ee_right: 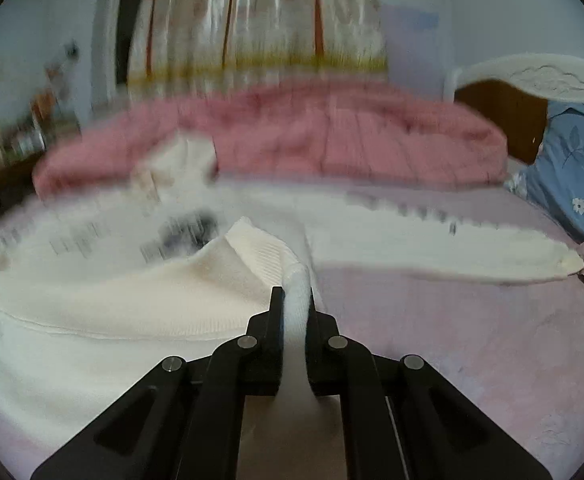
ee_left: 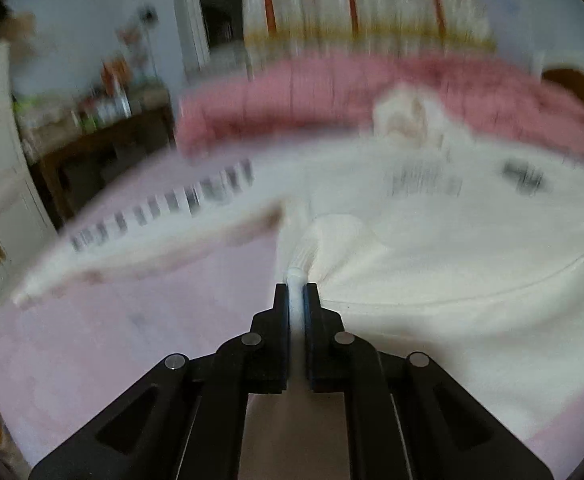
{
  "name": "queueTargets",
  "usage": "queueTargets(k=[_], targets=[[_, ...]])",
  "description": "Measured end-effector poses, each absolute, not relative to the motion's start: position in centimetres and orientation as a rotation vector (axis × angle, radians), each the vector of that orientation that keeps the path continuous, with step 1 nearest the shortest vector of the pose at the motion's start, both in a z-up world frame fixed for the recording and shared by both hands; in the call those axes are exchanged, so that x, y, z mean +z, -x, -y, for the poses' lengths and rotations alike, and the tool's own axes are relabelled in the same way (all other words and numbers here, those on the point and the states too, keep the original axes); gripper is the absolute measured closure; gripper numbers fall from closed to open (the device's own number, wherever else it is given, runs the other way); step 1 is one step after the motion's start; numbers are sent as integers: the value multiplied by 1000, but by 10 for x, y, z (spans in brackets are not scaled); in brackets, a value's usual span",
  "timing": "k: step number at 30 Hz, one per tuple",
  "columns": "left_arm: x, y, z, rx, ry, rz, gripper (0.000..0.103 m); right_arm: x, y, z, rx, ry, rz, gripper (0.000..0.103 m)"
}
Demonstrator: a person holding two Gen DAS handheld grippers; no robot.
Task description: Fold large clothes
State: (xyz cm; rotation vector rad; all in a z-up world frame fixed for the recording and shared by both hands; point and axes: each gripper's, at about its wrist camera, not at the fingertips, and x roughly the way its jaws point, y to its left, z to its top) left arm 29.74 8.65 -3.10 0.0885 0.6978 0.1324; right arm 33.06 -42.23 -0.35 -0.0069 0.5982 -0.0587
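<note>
Left wrist view: the left gripper [ee_left: 295, 292] pinches a ribbed edge of the white sweater [ee_left: 431, 264], its two black fingers pressed onto a narrow fold of cloth. In the right wrist view, the right gripper [ee_right: 293, 296] clamps a thicker roll of the same ribbed hem. The sweater [ee_right: 112, 300] lies spread on the pale lilac bed sheet [ee_right: 451, 340], body toward the middle of the bed, one sleeve [ee_right: 471, 244] stretched flat to the side.

Holding both hem corners at once probably serves to keep the edge taut, so the lower part can be carried over the body in one even fold.

The garment is a soft knit, cream-white, with a ribbed band at the edge and dark printed markings on the chest and sleeve; blur hides their detail. A pink quilt [ee_right: 331, 136] is bunched along the far side of the bed. A blue floral pillow [ee_right: 571, 168] rests against the carved headboard [ee_right: 531, 76].
</note>
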Motion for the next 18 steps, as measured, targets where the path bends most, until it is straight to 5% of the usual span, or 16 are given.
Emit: queueTargets(k=[5, 8, 10, 11, 18], targets=[[-46, -311, -83, 124, -115, -802, 93, -36, -357, 429, -63, -53, -825, 96], [-38, -302, -78, 134, -136, -750, 79, -30, -346, 427, -78, -27, -811, 80], [-27, -289, -80, 195, -151, -673, 16, -20, -329, 422, -108, 2, -751, 67], [-17, -275, -76, 235, -163, -608, 9, -13, -319, 417, -130, 13, -710, 57], [34, -214, -21, -10, -167, -425, 8, 44, -259, 344, 67, 71, -513, 16]])
